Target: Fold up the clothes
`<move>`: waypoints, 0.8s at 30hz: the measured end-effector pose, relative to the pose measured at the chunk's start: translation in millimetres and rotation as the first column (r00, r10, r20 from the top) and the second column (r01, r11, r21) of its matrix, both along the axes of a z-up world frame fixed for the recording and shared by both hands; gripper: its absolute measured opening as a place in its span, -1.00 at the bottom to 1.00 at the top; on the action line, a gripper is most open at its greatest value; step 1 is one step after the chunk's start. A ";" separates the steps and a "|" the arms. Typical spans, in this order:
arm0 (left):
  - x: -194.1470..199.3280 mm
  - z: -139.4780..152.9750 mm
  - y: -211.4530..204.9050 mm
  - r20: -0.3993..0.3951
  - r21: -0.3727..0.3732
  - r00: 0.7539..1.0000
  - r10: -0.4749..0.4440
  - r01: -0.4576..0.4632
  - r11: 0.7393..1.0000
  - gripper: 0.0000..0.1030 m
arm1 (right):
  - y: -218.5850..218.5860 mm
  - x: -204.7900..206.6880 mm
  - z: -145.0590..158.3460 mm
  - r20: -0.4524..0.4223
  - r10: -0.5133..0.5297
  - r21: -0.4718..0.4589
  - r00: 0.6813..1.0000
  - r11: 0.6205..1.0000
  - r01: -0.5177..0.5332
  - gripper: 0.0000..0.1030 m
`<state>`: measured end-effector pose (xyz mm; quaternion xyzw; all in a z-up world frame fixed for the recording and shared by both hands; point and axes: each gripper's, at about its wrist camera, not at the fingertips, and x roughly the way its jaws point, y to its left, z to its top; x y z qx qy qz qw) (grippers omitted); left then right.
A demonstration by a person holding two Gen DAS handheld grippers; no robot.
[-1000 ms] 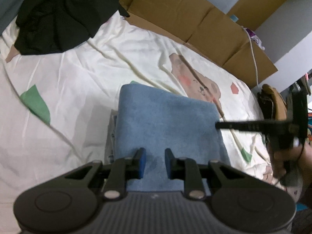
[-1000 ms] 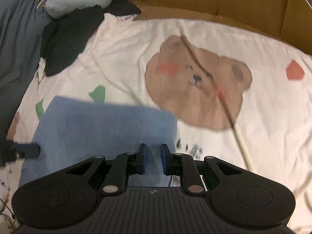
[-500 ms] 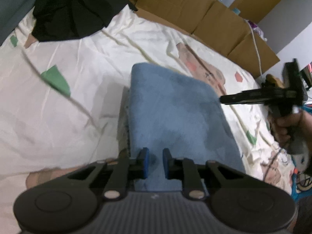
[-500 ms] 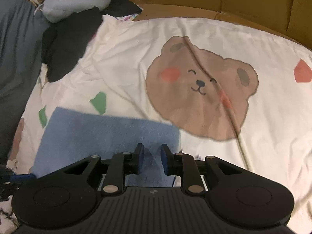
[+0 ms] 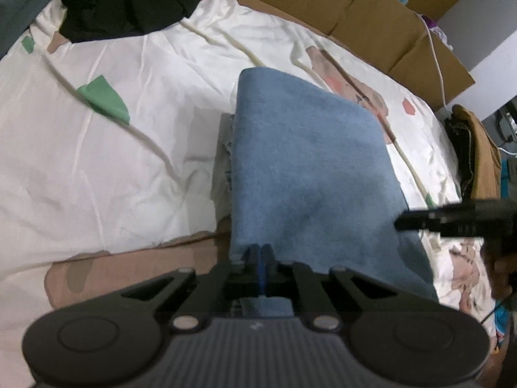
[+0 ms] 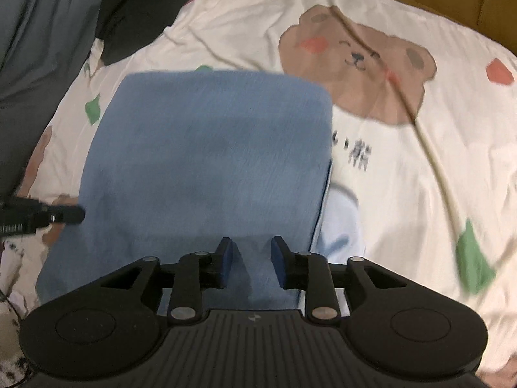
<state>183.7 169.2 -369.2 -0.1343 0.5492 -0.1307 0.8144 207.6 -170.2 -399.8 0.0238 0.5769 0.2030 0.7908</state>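
A folded blue garment (image 5: 310, 174) lies on the cream bear-print bedsheet (image 5: 113, 161). My left gripper (image 5: 260, 255) is shut at the garment's near edge, pinching the cloth, which rises toward the fingertips. In the right wrist view the same blue garment (image 6: 210, 148) fills the middle. My right gripper (image 6: 251, 258) hovers over its near part, jaws opening, cloth below and between the pads but not pressed. The right gripper's tip (image 5: 404, 223) enters the left wrist view at the garment's right side. The left gripper's tip (image 6: 77, 215) shows at the garment's left side.
A black garment (image 5: 122, 0) is heaped at the bed's far left. Flattened cardboard (image 5: 355, 9) lines the far edge, with a white cable over it. A brown bag (image 5: 478, 148) sits off the bed's right side. Grey fabric (image 6: 38, 32) lies left of the sheet.
My left gripper has closed on the garment's near edge and moved in closer. My right gripper has spread its jaws and shifted over the blue garment, which now fills more of its view.
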 end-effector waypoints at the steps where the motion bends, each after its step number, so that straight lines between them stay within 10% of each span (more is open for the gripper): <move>1: -2.5 2.6 0.4 -0.001 -0.010 1.000 0.007 -0.007 1.000 -0.95 | -0.6 -6.0 -0.4 -0.003 0.001 -0.003 1.000 1.000 -0.001 -0.34; 8: -19.9 33.5 -3.8 0.016 -0.041 1.000 0.001 0.000 0.999 -0.84 | 3.4 -23.6 36.3 0.062 0.087 -0.056 0.994 0.995 -0.083 -0.33; 24: -42.3 -2.3 -19.2 -0.087 0.012 0.990 -0.109 0.111 0.994 -0.95 | 1.1 -77.5 5.9 -0.005 -0.052 -0.099 0.999 0.994 0.051 -0.37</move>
